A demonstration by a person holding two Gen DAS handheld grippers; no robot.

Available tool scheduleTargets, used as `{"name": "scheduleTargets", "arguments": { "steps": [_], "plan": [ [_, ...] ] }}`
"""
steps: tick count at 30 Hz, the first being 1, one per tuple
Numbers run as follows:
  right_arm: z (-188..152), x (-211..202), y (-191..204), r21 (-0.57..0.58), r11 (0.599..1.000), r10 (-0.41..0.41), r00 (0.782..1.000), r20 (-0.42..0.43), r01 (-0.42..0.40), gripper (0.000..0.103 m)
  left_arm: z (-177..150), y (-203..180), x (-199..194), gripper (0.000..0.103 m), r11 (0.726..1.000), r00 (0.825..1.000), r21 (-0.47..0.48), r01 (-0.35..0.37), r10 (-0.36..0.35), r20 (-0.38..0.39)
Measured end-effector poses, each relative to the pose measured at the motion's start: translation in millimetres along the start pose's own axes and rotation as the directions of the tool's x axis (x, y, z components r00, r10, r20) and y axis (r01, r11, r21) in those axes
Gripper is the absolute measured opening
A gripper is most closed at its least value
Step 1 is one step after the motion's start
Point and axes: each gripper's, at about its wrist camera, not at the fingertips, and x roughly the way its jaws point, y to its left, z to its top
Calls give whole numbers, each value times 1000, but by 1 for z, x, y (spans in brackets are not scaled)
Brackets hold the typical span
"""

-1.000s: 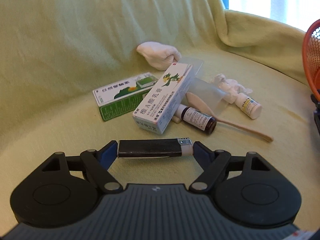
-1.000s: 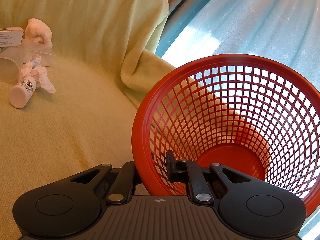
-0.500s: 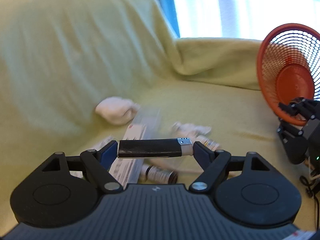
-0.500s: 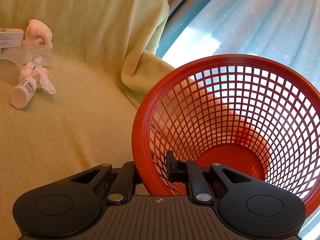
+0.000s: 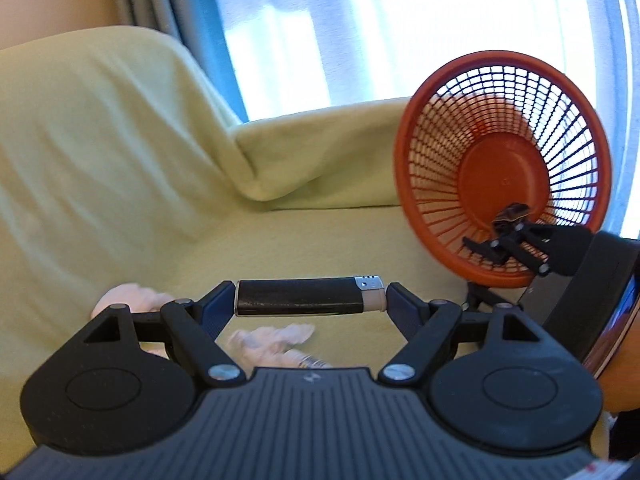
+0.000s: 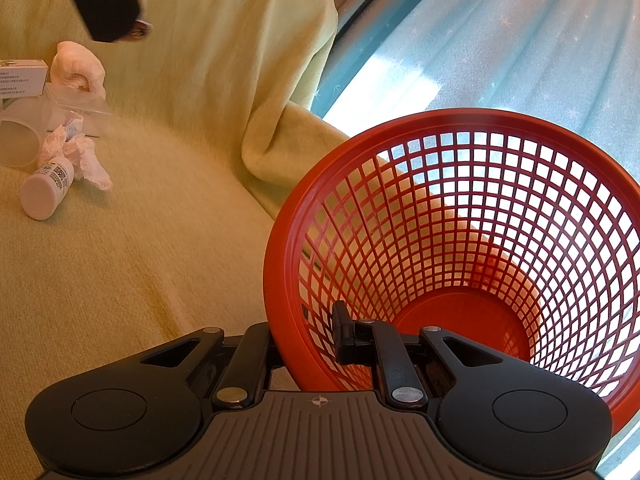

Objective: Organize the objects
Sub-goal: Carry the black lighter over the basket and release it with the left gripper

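My left gripper (image 5: 310,300) is shut on a black lighter (image 5: 308,298) with a silver cap, held crosswise end to end above the sofa seat. To the right the red mesh basket (image 5: 436,104) is tipped with its mouth toward me. My right gripper (image 6: 308,340) is shut on the basket's rim (image 6: 276,280), one finger outside the wall and one inside; the right gripper (image 5: 502,242) also shows in the left wrist view. The basket (image 6: 560,140) holds nothing that I can see.
Left on the yellow-green sofa cover (image 6: 140,280) lie a white bottle (image 6: 46,186), crumpled tissue (image 6: 86,156), a clear plastic cup (image 6: 20,140), a rolled white cloth (image 6: 80,70) and a medicine box (image 6: 22,78). Blue curtains (image 6: 500,40) hang behind. A dark blurred shape (image 6: 104,0) crosses the top left.
My left gripper has risen and swung right with the lighter, leaving the pile of boxes and bottles below; the basket now fills the right of its view. The right gripper and basket have not moved.
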Motion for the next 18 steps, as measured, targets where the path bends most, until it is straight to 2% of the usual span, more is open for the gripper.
{"name": "scheduleTargets", "arguments": {
  "steps": [6,10,12,18],
  "plan": [
    [0,0,1,0,1000,1,1000,1,-1,9,18,-8,10,78,996,997,38,74,-75,22],
    [0,1,0,2,1000,1,1000,2,-1,9,29,-14,14,78,981,987,124,151,-156,34],
    [0,0,1,1,1000,1,1000,2,-1,9,36,-17,15,78,956,975,204,210,-221,34],
    [1,1,3,-7,1000,0,1000,1,0,9,63,-36,23,78,874,954,412,257,-298,39]
  ]
}}
